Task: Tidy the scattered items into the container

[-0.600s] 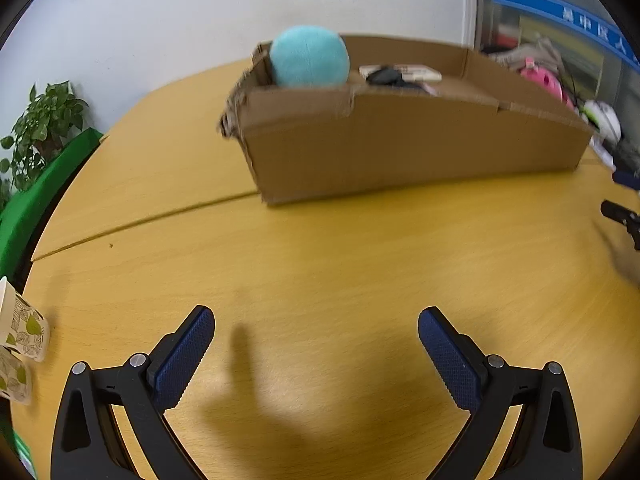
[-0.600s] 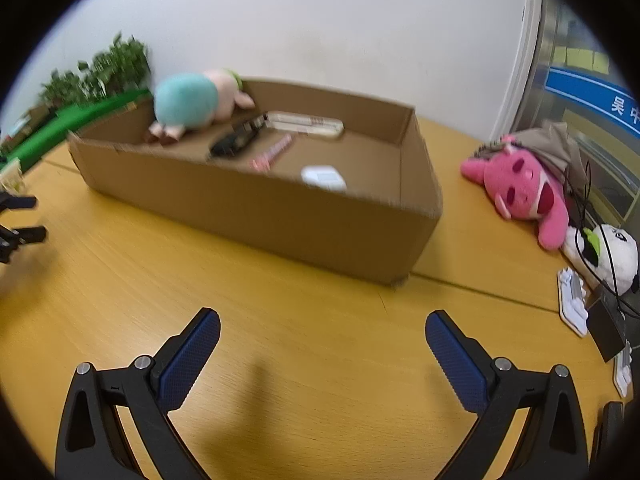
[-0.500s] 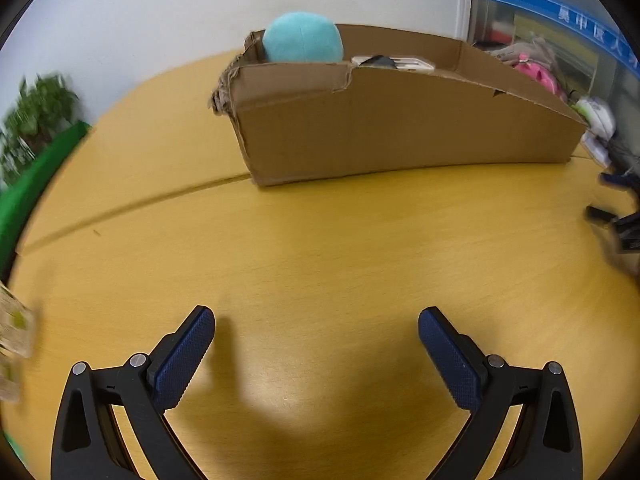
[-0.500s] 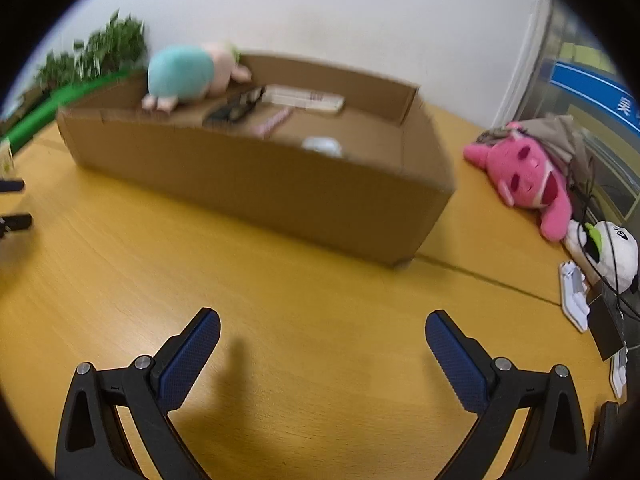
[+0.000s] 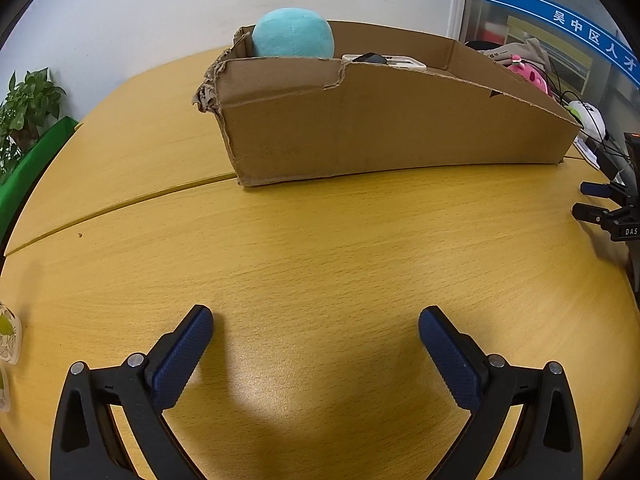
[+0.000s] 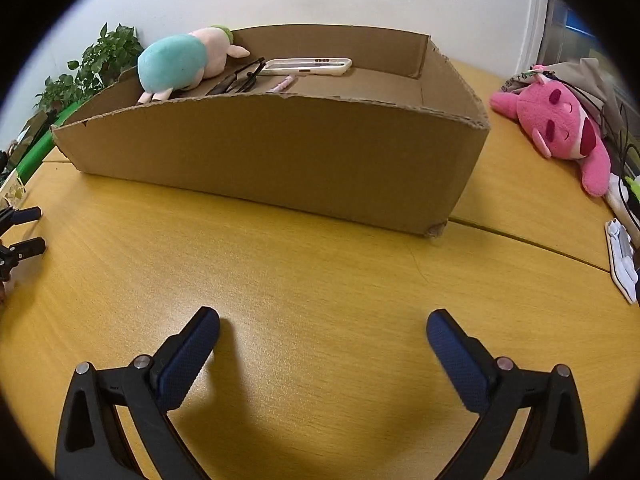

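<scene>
Cardboard box wall hiding its floor, teal plush partly hidden, both tongs spread, empty.

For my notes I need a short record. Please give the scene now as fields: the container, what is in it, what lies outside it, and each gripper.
container: cardboard box on the wooden table
inside: teal plush toy, white case, black glasses, pink pen
outside: pink plush toy, right of the box
left gripper: open, empty
right gripper: open, empty
</scene>
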Demonstrator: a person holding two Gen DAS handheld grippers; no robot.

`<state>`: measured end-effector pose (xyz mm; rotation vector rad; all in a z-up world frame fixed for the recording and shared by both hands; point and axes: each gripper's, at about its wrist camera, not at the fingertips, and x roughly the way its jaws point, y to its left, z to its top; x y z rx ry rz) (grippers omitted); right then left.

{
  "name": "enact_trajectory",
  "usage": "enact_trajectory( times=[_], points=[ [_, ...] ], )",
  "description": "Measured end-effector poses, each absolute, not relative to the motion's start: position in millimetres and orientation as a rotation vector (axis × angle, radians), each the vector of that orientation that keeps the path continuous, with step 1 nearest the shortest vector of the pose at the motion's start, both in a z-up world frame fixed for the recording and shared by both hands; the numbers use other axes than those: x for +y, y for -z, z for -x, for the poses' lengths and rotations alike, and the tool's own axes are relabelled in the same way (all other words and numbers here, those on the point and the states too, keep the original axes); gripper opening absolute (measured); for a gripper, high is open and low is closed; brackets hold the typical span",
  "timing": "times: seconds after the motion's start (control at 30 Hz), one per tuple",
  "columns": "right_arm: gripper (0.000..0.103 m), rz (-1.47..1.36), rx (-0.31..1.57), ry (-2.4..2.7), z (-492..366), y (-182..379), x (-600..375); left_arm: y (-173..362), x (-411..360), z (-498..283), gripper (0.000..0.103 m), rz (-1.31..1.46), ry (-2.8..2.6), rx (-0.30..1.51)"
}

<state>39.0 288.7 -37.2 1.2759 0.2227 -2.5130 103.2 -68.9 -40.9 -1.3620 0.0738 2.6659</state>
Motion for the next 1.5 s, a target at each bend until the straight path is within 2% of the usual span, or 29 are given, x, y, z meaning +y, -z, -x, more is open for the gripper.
enact_trajectory(
  times=[1.5],
  points=[
    [0.103,-1.228,0.298,2.413,-40,35,294,38,-53,-74,0.103,1.307,-2.564,0.164]
  ],
)
